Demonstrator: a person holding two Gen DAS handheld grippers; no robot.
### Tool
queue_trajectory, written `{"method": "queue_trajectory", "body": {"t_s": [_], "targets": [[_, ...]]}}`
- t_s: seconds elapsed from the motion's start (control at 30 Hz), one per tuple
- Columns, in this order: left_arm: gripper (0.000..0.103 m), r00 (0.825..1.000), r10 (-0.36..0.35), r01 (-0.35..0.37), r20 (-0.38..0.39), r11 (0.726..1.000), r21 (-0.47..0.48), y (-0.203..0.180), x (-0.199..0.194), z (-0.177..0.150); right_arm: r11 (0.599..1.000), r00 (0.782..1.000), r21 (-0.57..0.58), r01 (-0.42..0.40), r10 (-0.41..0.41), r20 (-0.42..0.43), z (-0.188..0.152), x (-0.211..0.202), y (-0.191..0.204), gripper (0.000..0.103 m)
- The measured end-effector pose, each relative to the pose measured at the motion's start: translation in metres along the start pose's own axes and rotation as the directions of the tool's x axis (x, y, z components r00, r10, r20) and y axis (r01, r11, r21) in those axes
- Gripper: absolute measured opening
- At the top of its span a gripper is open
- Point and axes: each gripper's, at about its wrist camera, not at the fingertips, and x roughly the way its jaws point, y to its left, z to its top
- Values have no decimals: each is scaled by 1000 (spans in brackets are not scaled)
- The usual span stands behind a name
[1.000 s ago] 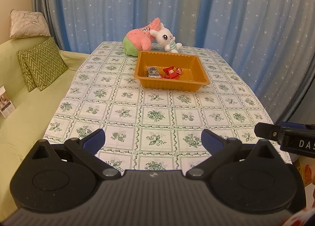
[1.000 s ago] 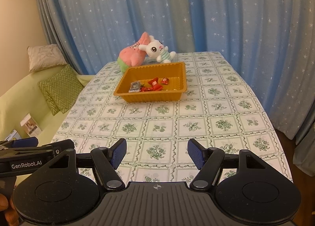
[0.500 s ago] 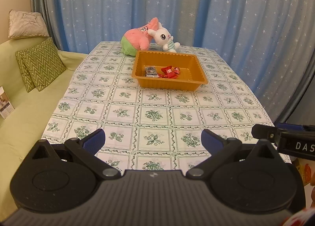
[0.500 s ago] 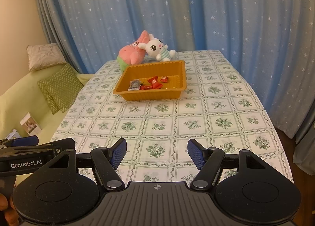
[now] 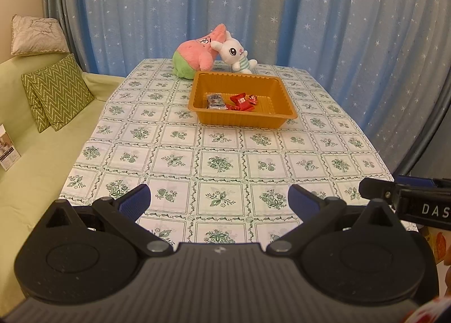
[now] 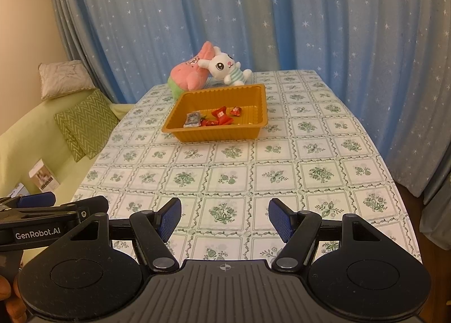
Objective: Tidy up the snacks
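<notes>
An orange tray [image 5: 284, 92] [image 6: 260, 103] sits toward the far end of the table. Inside it lie several red snack packets [image 5: 241, 101] [image 6: 221, 116] and one grey packet [image 5: 215, 100] [image 6: 192, 119]. My left gripper [image 5: 219, 202] hovers over the near table edge, open, with nothing between its blue pads. My right gripper [image 6: 224, 217] is likewise open and empty at the near edge. Each gripper shows at the edge of the other's view, the right gripper [image 5: 408, 196] on the right, the left gripper [image 6: 42, 210] on the left.
The table [image 5: 220, 162] wears a white cloth with green floral squares. A pink plush [image 5: 197, 55] and a white bunny plush [image 5: 234, 54] lie behind the tray. A green sofa with cushions [image 5: 56, 95] runs along the left. Blue starred curtains [image 5: 310, 13] hang behind and right.
</notes>
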Motion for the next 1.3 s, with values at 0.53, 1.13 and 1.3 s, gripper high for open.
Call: {"method": "queue_trajectory", "body": {"t_s": [0.53,1.13,1.3], "targets": [[103,1000,1,-1,-1,1000,3,-3,0,-1,1000,1000,1,1,-1,1,0,1,0,69],[103,1000,-3,3,-2,1000,6,-2,1,-2,1000,1000,2,2,-2,3,0,0,-1,69],[103,1000,-4,4,-2,1000,8,-2,1,-2,1000,1000,2,2,-2,3,0,0,0,69]]}}
